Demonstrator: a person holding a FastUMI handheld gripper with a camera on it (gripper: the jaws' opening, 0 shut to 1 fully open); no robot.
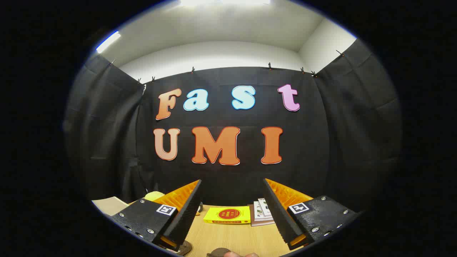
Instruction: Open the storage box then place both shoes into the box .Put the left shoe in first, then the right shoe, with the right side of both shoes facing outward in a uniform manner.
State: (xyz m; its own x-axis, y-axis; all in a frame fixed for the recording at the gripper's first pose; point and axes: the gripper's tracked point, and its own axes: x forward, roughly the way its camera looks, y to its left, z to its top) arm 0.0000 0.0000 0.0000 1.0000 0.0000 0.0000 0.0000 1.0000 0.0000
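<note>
The wooden table [232, 237] stretches ahead beneath the tool [234, 210], whose fingers stand spread wide with nothing between them. Beyond the fingers, at twelve o'clock, lies a yellow book [227, 215]; a stack of booklets [262, 212] sits at one o'clock just beside it.

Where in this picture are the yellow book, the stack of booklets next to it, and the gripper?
yellow book [227, 215]: gripper view, middle of its cover, on the table beyond the fingers.
stack of booklets [262, 210]: gripper view, top booklet's cover.
gripper [231, 210]: gripper view, gap midway between its open fingers.
</note>
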